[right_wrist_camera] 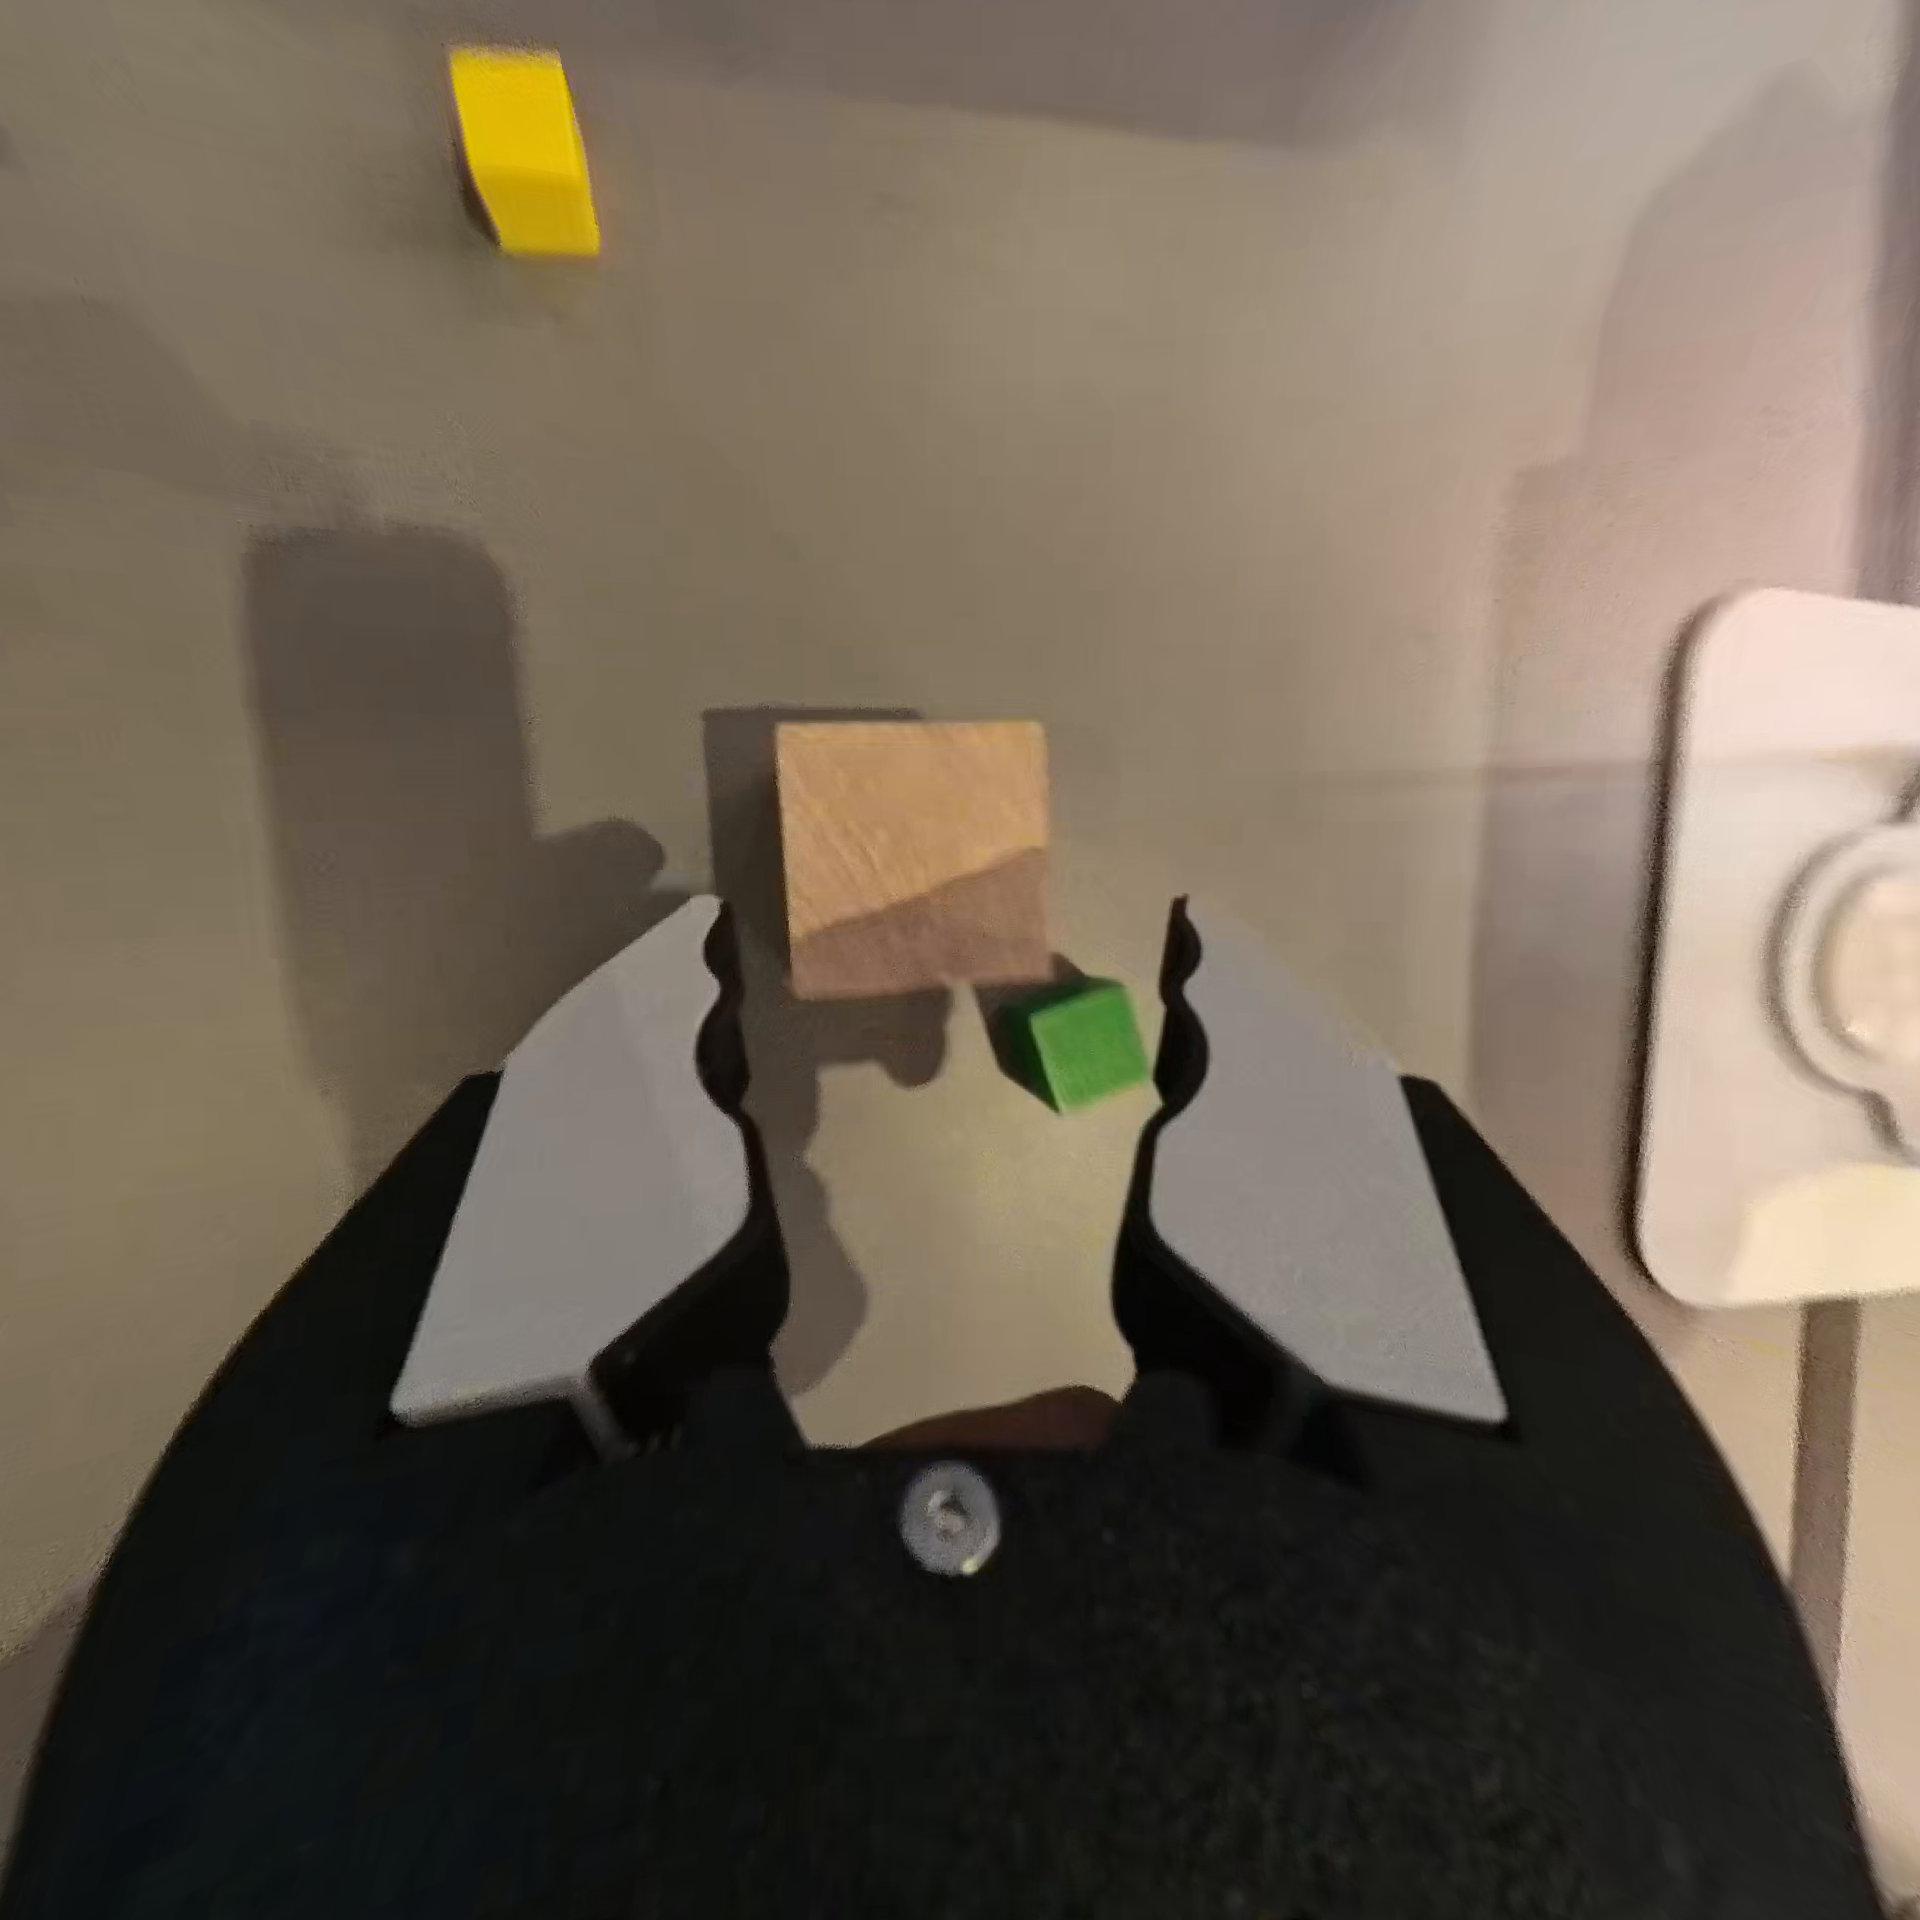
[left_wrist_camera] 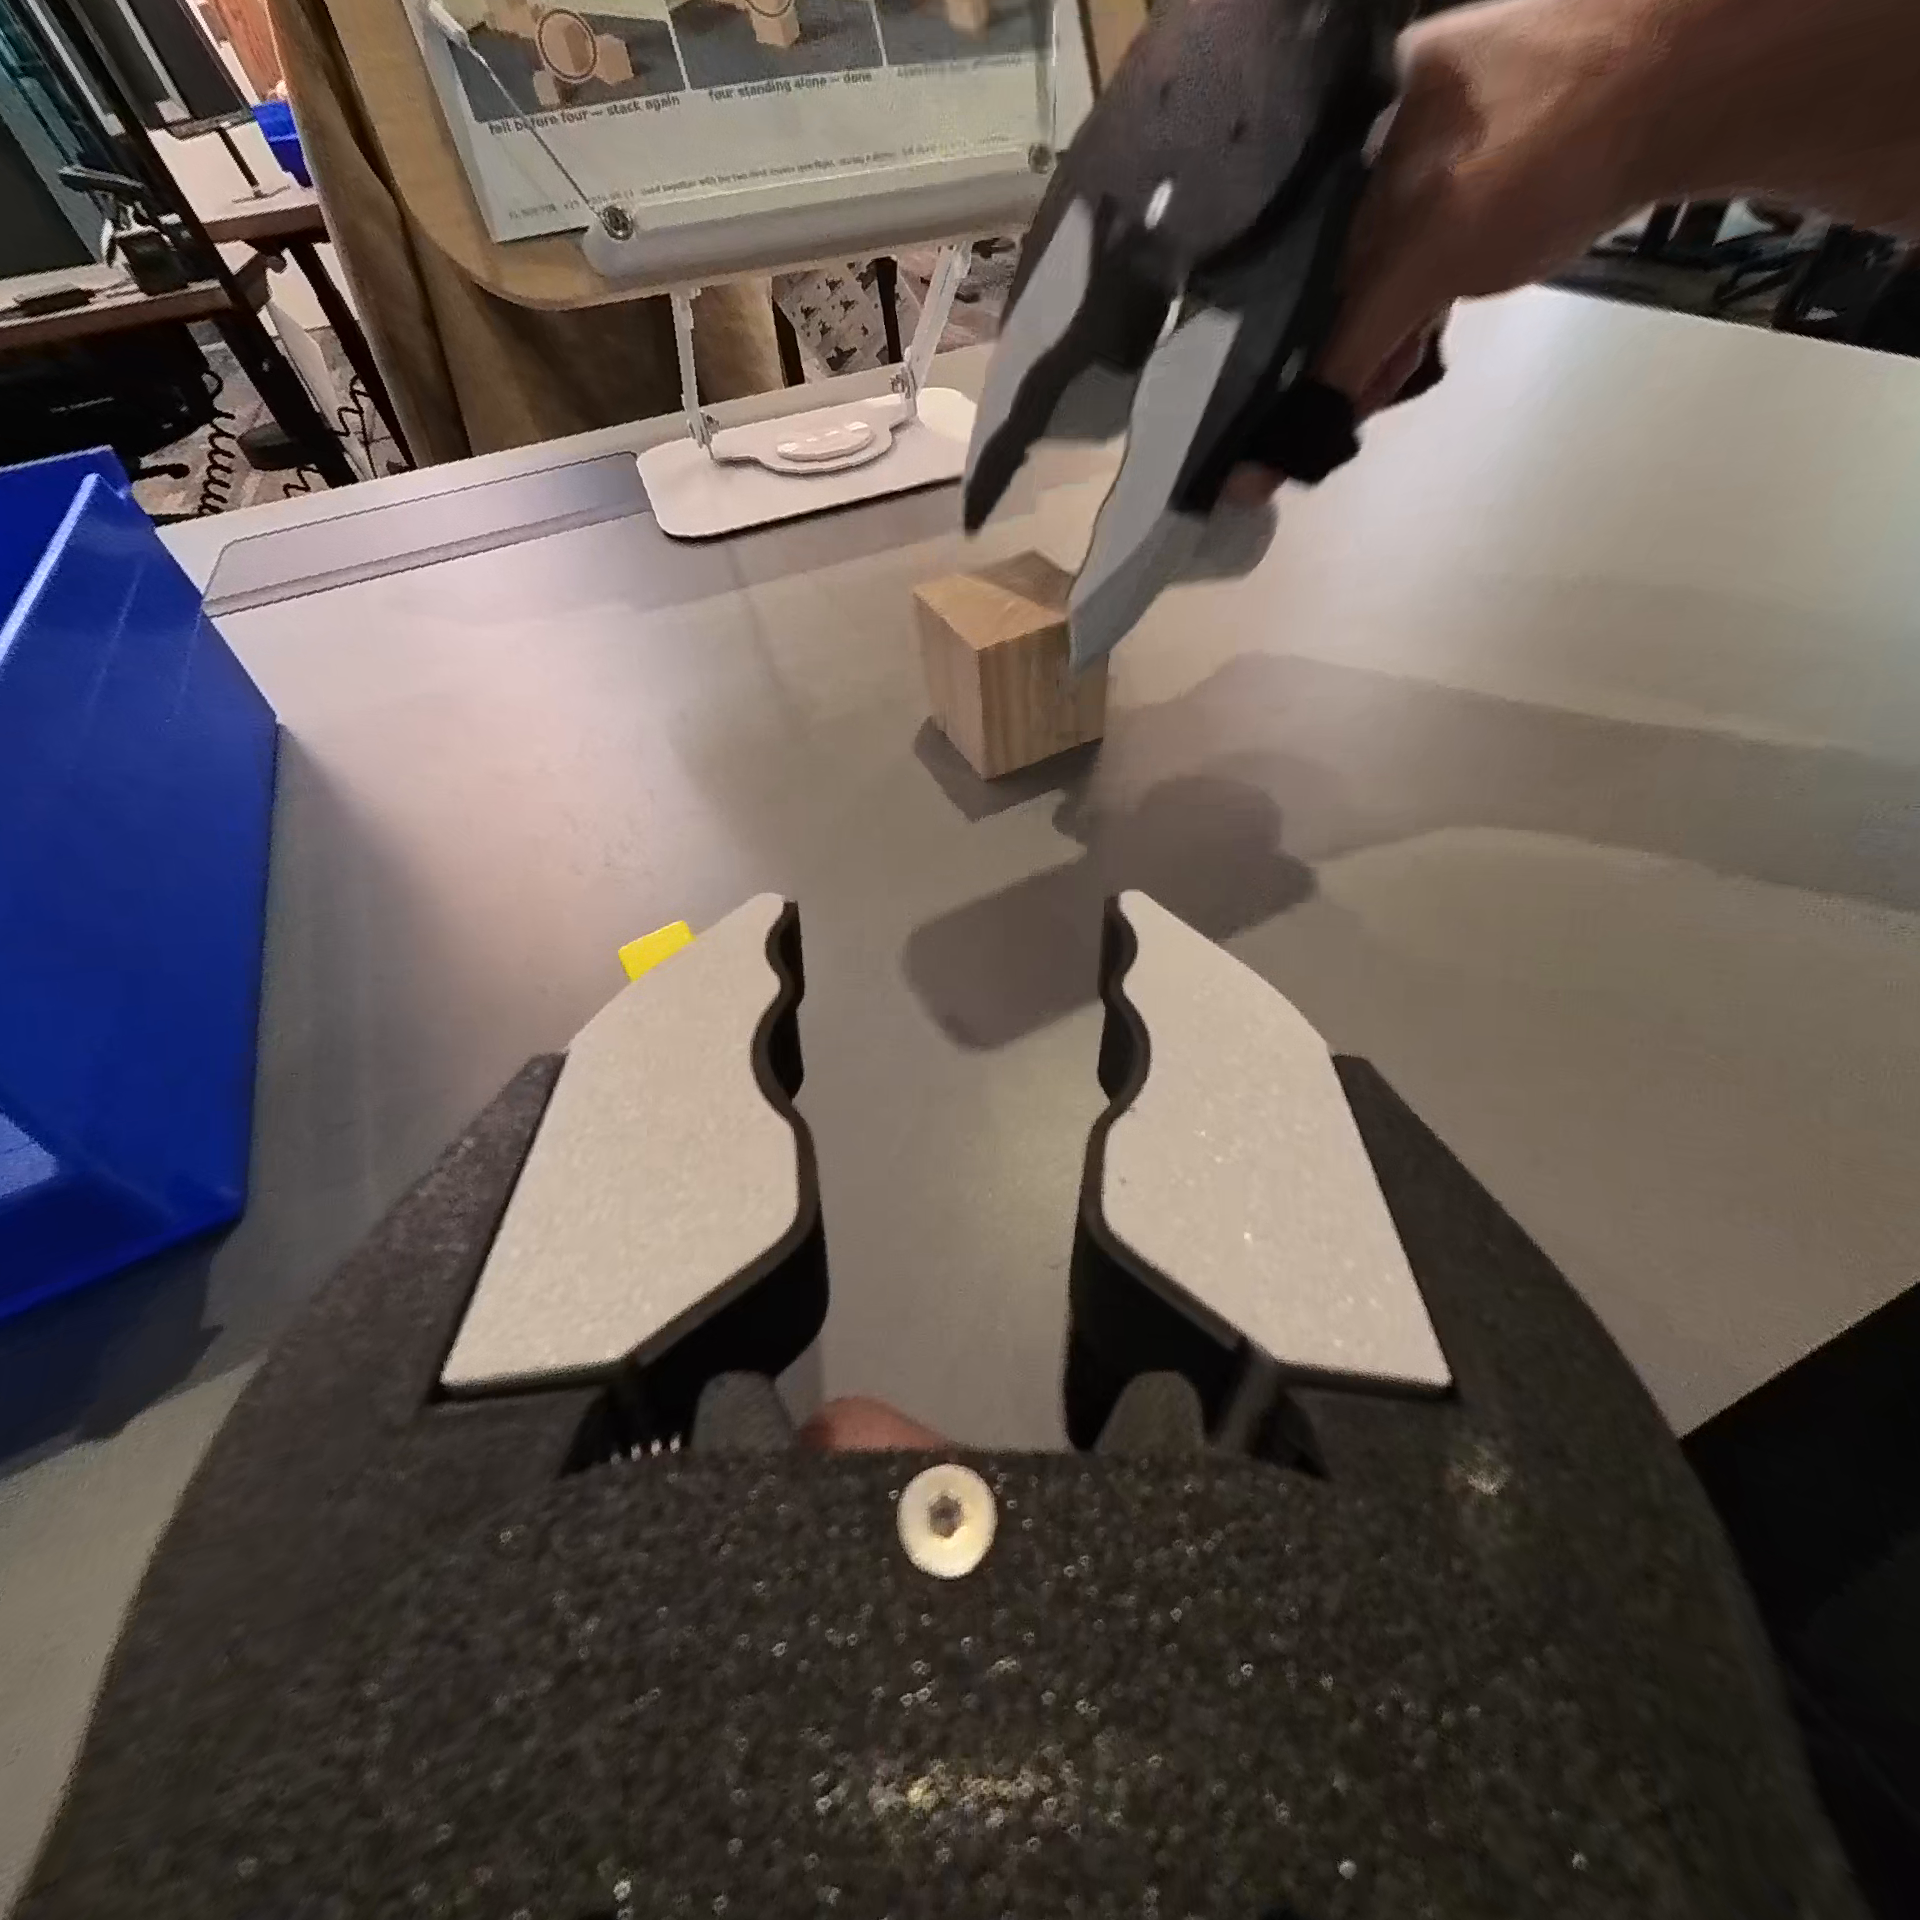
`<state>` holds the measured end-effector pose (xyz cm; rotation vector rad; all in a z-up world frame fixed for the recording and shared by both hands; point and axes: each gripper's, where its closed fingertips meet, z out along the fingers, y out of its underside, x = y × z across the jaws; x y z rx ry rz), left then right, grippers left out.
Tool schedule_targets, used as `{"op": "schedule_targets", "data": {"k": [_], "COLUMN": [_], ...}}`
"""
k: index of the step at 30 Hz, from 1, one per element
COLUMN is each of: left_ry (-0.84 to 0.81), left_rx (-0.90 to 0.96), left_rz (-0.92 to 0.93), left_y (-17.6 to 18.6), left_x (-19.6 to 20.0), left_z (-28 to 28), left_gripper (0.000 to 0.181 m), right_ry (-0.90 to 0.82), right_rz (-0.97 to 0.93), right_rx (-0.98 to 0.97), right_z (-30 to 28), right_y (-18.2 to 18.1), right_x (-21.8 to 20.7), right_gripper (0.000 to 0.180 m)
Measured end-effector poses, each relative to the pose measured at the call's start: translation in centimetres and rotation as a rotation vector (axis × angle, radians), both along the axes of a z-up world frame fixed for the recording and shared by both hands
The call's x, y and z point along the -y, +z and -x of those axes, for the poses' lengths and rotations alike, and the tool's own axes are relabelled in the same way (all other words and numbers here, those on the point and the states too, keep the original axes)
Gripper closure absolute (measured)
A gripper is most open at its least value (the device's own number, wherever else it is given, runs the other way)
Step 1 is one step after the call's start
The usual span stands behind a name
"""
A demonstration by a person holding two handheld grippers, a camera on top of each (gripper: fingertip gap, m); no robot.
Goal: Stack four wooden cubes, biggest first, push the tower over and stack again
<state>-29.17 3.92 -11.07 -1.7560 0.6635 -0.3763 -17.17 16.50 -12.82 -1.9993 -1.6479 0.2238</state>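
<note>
Directly below the empty, spread right tool [right_wrist_camera: 945, 914] sits the plain wooden cube [right_wrist_camera: 912, 857], green cube [right_wrist_camera: 1086, 1042] beside it; left tool [left_wrist_camera: 951, 914], also spread and empty, hangs farther off.

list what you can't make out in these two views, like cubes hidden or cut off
- Fourth cube: in neither view; only three show.
- Yellow cube: left wrist view, mostly hidden behind the left claw.
- Green cube: missing from the left wrist view, likely behind the right claw.
- Right claw: left wrist view, motion-blurred.
- Blue bin: cut off by the left edge.
- Wooden cube: right wrist view, soft blur.
</note>
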Motion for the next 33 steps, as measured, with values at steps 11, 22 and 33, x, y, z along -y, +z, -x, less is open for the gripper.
{"op": "schedule_targets", "data": {"k": [11,22,33], "left_ry": [0.016,0.002,0.051], "left_rx": [0.029,-0.072,-0.145], "left_rz": [0.025,0.102,0.135], "left_y": [-0.2,-2.1,-3.2], "left_x": [-0.5,-0.8,-1.3], "left_z": [1.0,0.2,0.1], "left_gripper": [0.126,0.119,0.118], "right_ry": [-0.57,-0.542,-0.521], "right_rz": [-0.297,-0.062,0.058], "right_rx": [0.091,0.412,0.405], "right_z": [-33.9,-46.8,-47.0], "right_y": [11.4,-1.1,-3.4], "right_x": [-16.0,-26.7,-27.7], "right_gripper": [0.118,0.12,0.133]}}
